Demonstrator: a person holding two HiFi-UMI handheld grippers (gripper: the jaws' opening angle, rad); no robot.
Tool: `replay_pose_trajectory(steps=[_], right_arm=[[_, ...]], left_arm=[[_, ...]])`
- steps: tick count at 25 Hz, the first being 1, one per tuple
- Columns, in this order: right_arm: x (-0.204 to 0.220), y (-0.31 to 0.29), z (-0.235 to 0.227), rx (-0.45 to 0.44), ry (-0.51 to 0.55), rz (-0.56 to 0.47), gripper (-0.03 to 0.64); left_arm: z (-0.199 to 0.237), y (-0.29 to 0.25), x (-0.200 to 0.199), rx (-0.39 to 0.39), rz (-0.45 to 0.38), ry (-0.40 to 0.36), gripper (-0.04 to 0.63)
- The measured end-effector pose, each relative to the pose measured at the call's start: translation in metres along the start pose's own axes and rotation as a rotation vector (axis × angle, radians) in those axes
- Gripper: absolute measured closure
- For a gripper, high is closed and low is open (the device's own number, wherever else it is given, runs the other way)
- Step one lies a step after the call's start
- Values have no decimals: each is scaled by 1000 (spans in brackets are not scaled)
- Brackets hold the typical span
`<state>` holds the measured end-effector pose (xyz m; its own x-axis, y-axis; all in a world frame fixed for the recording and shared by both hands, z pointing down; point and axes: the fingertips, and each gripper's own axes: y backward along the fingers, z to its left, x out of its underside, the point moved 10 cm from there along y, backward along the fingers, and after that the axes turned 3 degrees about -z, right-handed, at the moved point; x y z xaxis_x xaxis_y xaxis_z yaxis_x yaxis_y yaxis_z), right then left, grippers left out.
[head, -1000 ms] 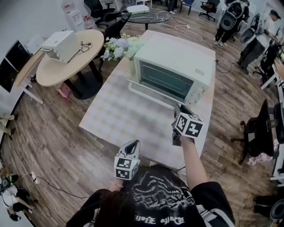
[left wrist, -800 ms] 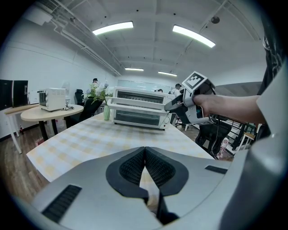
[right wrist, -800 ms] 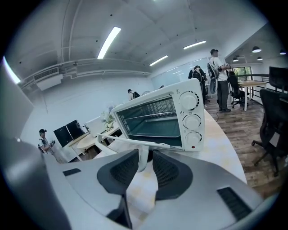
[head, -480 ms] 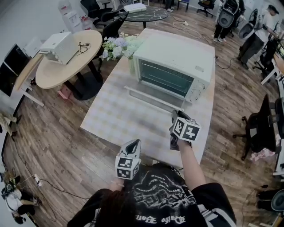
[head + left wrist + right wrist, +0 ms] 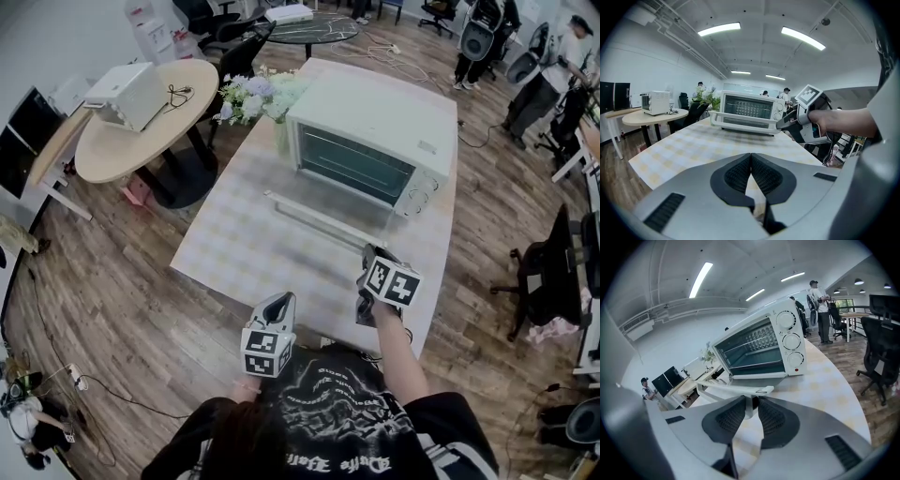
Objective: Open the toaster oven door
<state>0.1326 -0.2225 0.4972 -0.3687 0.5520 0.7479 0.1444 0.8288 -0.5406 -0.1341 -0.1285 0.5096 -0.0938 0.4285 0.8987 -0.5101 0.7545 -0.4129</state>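
Observation:
The white toaster oven (image 5: 375,117) stands at the far end of the checked table (image 5: 234,248). Its glass door (image 5: 328,202) lies folded down nearly flat, the white handle bar (image 5: 314,222) toward me. My right gripper (image 5: 372,251) is at the bar's right end. In the right gripper view the handle's end post (image 5: 749,409) sits between the pads while the jaws are closing on it (image 5: 751,404). My left gripper (image 5: 281,302) hovers at the near table edge, shut and empty (image 5: 751,157); it sees the oven (image 5: 747,112) and the right gripper (image 5: 787,123).
A vase of flowers (image 5: 258,94) stands left of the oven. A round table (image 5: 141,141) with a white appliance (image 5: 127,94) is at the far left. People stand at the far right, near an office chair (image 5: 553,281).
The oven door has swung down from partly open to nearly flat. My right gripper has drawn back toward me along with the handle. The left gripper has barely moved.

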Motion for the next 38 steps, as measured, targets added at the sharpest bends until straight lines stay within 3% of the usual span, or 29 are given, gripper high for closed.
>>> replay_pose_trajectory(steps=[38], right_arm=[[66, -26, -18, -7, -15, 110, 525]], left_arm=[[6, -9, 2, -44, 19, 4, 577]])
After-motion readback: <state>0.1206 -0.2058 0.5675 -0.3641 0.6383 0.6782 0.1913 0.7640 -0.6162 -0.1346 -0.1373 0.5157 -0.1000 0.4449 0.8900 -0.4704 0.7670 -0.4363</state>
